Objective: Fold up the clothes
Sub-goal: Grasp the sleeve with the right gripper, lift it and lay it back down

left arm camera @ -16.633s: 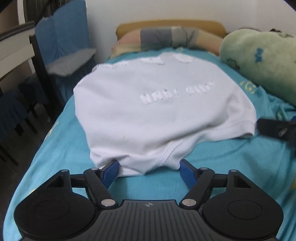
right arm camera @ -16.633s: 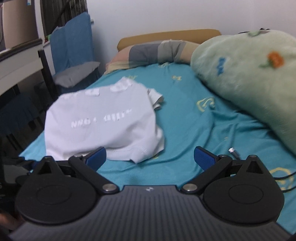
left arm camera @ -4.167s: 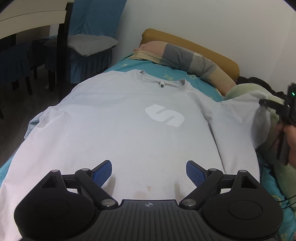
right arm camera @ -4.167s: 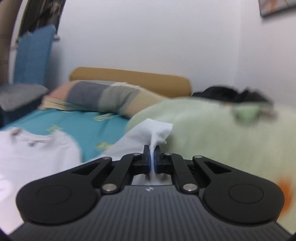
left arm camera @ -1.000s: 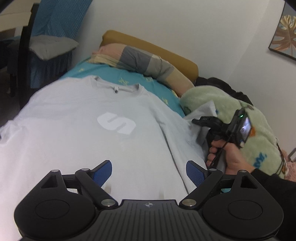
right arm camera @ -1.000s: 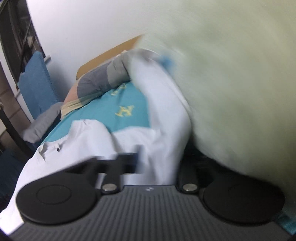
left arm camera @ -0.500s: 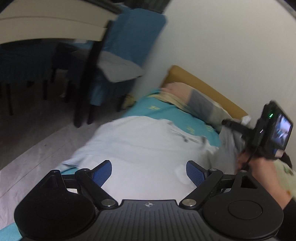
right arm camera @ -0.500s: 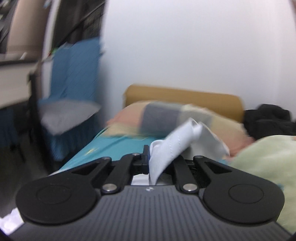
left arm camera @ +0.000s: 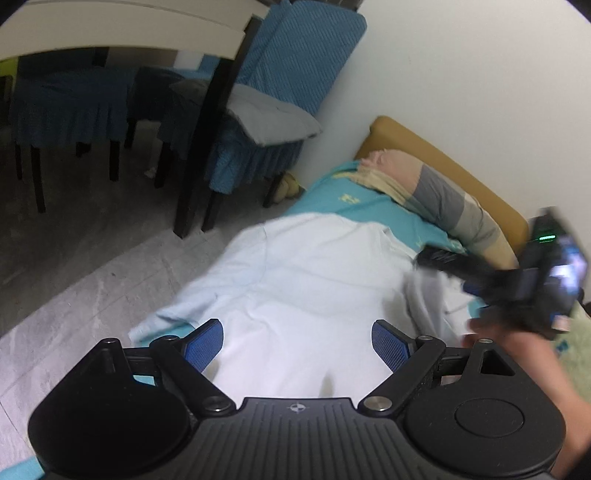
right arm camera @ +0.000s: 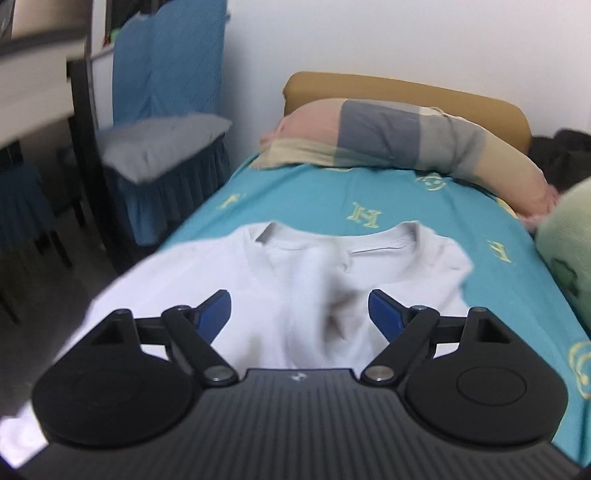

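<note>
A white T-shirt [left arm camera: 314, 273] lies spread on the teal bed, its collar [right arm camera: 384, 247] toward the pillow. My left gripper [left arm camera: 297, 341] hangs open over the shirt's lower part, with nothing between its blue pads. My right gripper [right arm camera: 301, 312] is over the chest below the collar, and its jaws are opening. A blurred sleeve [right arm camera: 314, 291] lies loose between the right jaws, touching neither pad. In the left wrist view the right gripper [left arm camera: 447, 271] is a blur at the right, held by a hand [left arm camera: 517, 343], with the sleeve [left arm camera: 424, 299] folded in over the shirt.
A striped pillow [right arm camera: 388, 136] and a tan headboard [right arm camera: 406, 88] stand at the bed's far end. A green plush blanket [right arm camera: 569, 236] lies along the right. Left of the bed are a blue-covered chair [left arm camera: 280, 74], a table [left arm camera: 110, 33] and grey floor [left arm camera: 74, 240].
The right gripper carried the sleeve leftward over the shirt, then its jaws parted and let it go. The left wrist view has shifted little in the last half second.
</note>
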The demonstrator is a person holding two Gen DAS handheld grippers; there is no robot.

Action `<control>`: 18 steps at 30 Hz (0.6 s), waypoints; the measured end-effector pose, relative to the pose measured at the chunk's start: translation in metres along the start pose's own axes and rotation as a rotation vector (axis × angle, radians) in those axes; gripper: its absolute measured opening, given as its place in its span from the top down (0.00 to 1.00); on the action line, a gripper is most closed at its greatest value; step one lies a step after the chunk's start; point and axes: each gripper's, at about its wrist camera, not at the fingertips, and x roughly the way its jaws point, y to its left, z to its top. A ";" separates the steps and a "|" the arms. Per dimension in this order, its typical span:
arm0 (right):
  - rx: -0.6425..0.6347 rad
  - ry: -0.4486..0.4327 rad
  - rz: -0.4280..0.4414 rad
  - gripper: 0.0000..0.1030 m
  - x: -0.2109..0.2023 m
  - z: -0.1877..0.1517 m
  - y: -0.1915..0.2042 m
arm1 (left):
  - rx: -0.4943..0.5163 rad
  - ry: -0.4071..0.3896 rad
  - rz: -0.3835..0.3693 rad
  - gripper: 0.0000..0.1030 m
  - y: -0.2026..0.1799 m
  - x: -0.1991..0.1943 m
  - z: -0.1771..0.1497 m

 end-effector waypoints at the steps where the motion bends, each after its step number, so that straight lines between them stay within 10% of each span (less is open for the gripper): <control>1: 0.014 -0.007 0.009 0.19 -0.014 0.001 -0.007 | 0.003 0.001 -0.008 0.13 -0.002 0.000 -0.001; 10: 0.149 -0.028 0.053 0.19 -0.199 -0.039 -0.101 | 0.063 0.042 -0.122 0.14 -0.031 -0.027 -0.027; 18: 0.361 -0.071 0.011 0.19 -0.325 -0.106 -0.190 | 0.132 0.241 -0.282 0.17 -0.085 -0.065 -0.084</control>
